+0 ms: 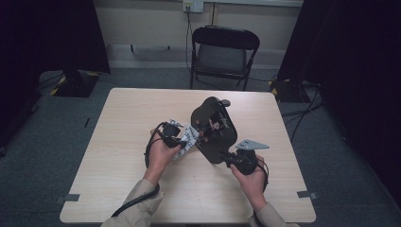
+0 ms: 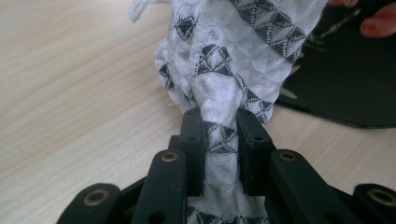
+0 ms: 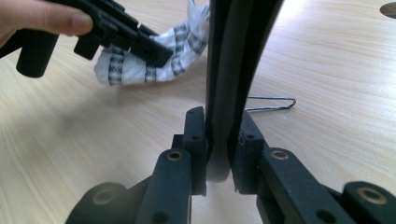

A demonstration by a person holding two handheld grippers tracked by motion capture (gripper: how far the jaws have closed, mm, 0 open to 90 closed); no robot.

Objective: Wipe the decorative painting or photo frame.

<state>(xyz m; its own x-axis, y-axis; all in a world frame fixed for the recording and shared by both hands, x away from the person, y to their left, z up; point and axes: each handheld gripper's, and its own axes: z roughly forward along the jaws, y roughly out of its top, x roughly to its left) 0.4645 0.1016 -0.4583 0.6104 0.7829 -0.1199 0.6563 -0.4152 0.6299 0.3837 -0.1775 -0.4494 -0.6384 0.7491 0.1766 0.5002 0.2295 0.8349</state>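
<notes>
Item: black pouch (image 1: 215,130), mid-bench (image 1: 132,118), mouth held up on edge by the right hand-held gripper (image 1: 236,158), clamped on its rim.
Item: patterned cloth (image 1: 189,138), just left of the pouch, pinched in the left hand-held gripper (image 1: 182,142).
Step, as judged: feeding cloth into pouch.
Next: steer the cloth end into the opening; keep the rim steady.

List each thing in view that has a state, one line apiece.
Left gripper: shut on the cloth.
Right gripper: shut on the black pan's edge.
Cloth: bunched, pinched between the fingers, touching the pan.
Black pan: tilted up off the table.
Folding chair: unfolded, empty.
</notes>
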